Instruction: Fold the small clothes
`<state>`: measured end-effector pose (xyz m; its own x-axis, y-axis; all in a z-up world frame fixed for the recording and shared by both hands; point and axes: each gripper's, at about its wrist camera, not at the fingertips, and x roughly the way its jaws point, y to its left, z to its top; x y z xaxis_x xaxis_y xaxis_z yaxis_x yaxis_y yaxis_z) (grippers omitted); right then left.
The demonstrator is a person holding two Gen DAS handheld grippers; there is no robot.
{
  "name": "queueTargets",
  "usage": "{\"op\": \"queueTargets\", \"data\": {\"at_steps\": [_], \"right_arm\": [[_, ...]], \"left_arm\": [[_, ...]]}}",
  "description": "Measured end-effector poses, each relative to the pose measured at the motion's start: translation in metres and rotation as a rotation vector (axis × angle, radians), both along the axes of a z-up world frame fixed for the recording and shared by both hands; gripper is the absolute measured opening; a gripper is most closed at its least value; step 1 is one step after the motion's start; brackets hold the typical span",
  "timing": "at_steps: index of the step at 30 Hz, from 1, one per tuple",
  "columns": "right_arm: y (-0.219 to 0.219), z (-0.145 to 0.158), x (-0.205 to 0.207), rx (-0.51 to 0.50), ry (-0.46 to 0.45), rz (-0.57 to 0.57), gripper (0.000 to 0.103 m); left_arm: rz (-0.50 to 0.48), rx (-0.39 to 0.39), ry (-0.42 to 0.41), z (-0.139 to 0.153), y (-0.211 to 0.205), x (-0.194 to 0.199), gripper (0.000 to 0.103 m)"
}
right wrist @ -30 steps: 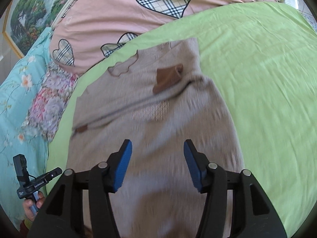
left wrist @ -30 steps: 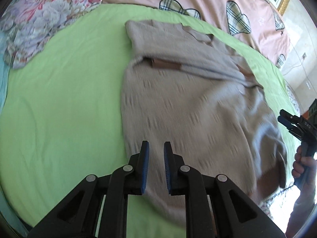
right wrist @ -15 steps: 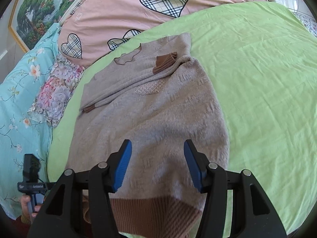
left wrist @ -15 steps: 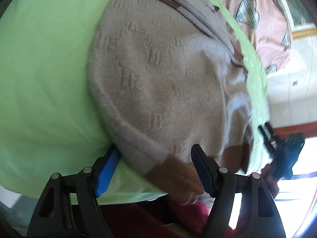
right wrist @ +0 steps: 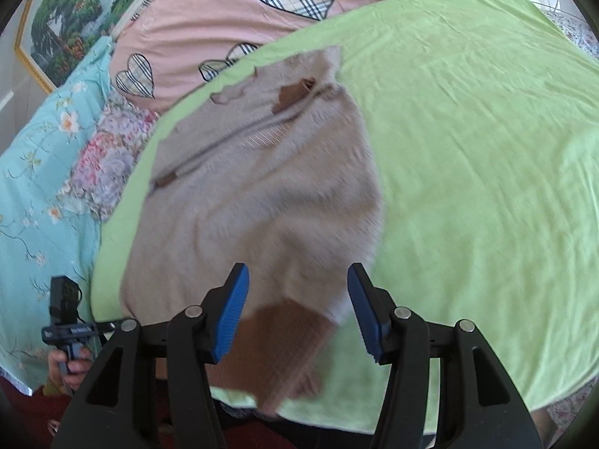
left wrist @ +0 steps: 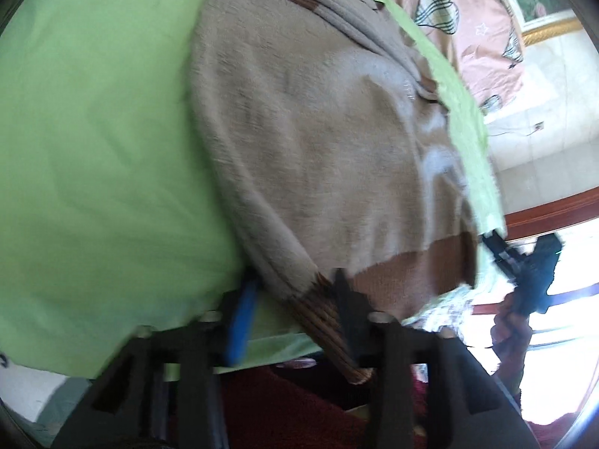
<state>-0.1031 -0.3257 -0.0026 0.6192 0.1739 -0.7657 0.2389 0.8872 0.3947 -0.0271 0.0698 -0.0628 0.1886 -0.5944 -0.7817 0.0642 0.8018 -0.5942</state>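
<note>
- The sweater (right wrist: 262,194) lies flat on the green bed sheet (right wrist: 468,149), neck toward the pink quilt (right wrist: 224,11), both sleeves already crossed over the chest, brown hem (right wrist: 279,348) at the near edge of the bed.
- The left claw (left wrist: 295,310) sits at the hem's left corner, its jaws closing with the ribbed brown corner (left wrist: 329,333) between them; the view is blurred, so I cannot tell whether the pads are pressing yet.
- The right claw (right wrist: 297,310) hovers released over the hem's right corner, jaws wide, nothing gripped (the fabric only shows through the gap).
- The step in hand looks like taking both hem corners to fold the bottom up toward the neck.
- To do it well, I would let each claw bite squarely on the rib band, catching both layers, not just the top one.
- Both corners should rise together and travel evenly, or the fold will skew.
- Risk: the knit is soft and may drag the folded sleeves out of place if it is lifted too low.
</note>
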Motion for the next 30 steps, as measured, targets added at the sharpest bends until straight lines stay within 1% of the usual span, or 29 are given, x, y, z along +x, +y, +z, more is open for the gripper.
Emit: {"op": "queueTargets", "data": {"at_steps": [1, 3, 5, 6, 7, 8, 9, 11, 12, 13, 14, 15, 17, 18, 20, 23, 25, 26, 27, 28, 29, 30], "right_arm": [[-0.002, -0.003, -0.004, 0.004, 0.009, -0.003, 0.056], [-0.004, -0.007, -0.008, 0.017, 0.015, -0.004, 0.056], [-0.005, -0.013, -0.012, 0.045, 0.019, -0.006, 0.056], [-0.005, -0.016, -0.013, 0.058, 0.022, -0.006, 0.056], [-0.004, -0.02, -0.014, 0.072, 0.025, -0.002, 0.056], [-0.003, -0.023, -0.014, 0.087, 0.023, 0.004, 0.056], [-0.002, -0.027, -0.014, 0.105, 0.02, 0.008, 0.056], [0.002, -0.034, -0.011, 0.144, 0.015, 0.026, 0.056], [0.005, -0.037, -0.009, 0.153, 0.012, 0.039, 0.054], [0.009, -0.039, -0.007, 0.16, 0.016, 0.053, 0.038], [0.011, -0.041, -0.006, 0.169, 0.029, 0.064, 0.018], [0.01, -0.04, -0.008, 0.165, 0.028, 0.065, 0.018], [0.004, -0.029, -0.019, 0.139, -0.001, 0.058, 0.01], [-0.003, -0.022, -0.026, 0.126, -0.017, 0.045, 0.01], [-0.019, -0.014, -0.04, 0.121, -0.027, 0.016, 0.009], [-0.028, -0.02, -0.044, 0.121, -0.006, 0.024, 0.009], [-0.025, -0.028, -0.041, 0.147, 0.005, 0.025, 0.011], [-0.024, -0.032, -0.039, 0.167, 0.012, 0.02, 0.011], [-0.023, -0.034, -0.037, 0.186, 0.017, 0.017, 0.011], [-0.022, -0.036, -0.036, 0.203, 0.013, 0.015, 0.012], [-0.022, -0.036, -0.034, 0.21, 0.004, 0.015, 0.014], [-0.022, -0.037, -0.033, 0.213, 0.001, 0.017, 0.015]], "left_arm": [[-0.011, -0.01, -0.002, 0.0, -0.006, 0.001, 0.068], [-0.039, 0.012, -0.018, 0.001, -0.019, 0.0, 0.073], [-0.079, 0.052, -0.053, 0.005, -0.034, -0.002, 0.074], [-0.104, 0.078, -0.078, 0.006, -0.041, -0.004, 0.065], [-0.123, 0.101, -0.097, 0.007, -0.047, -0.006, 0.039], [-0.153, 0.137, -0.107, 0.006, -0.051, -0.008, 0.027], [-0.16, 0.147, -0.097, 0.002, -0.05, -0.009, 0.023], [-0.153, 0.12, -0.089, -0.001, -0.044, -0.008, 0.023], [-0.155, 0.12, -0.09, -0.001, -0.043, -0.009, 0.021], [-0.161, 0.131, -0.1, -0.001, -0.042, -0.01, 0.017], [-0.166, 0.14, -0.111, 0.0, -0.041, -0.011, 0.016], [-0.176, 0.154, -0.127, 0.002, -0.041, -0.013, 0.013], [-0.202, 0.174, -0.164, 0.006, -0.039, -0.019, 0.012], [-0.209, 0.172, -0.177, 0.008, -0.037, -0.022, 0.012], [-0.219, 0.147, -0.174, 0.005, -0.03, -0.023, 0.012], [-0.209, 0.108, -0.123, -0.004, -0.022, -0.021, 0.017], [-0.194, 0.06, -0.097, -0.004, -0.018, -0.019, 0.03], [-0.191, 0.041, -0.094, -0.003, -0.018, -0.019, 0.035], [-0.188, 0.026, -0.091, -0.003, -0.018, -0.02, 0.048], [-0.184, 0.016, -0.086, -0.003, -0.02, -0.019, 0.058], [-0.177, -0.002, -0.075, -0.005, -0.022, -0.018, 0.06], [-0.173, 0.003, -0.073, -0.006, -0.024, -0.018, 0.06]]}}
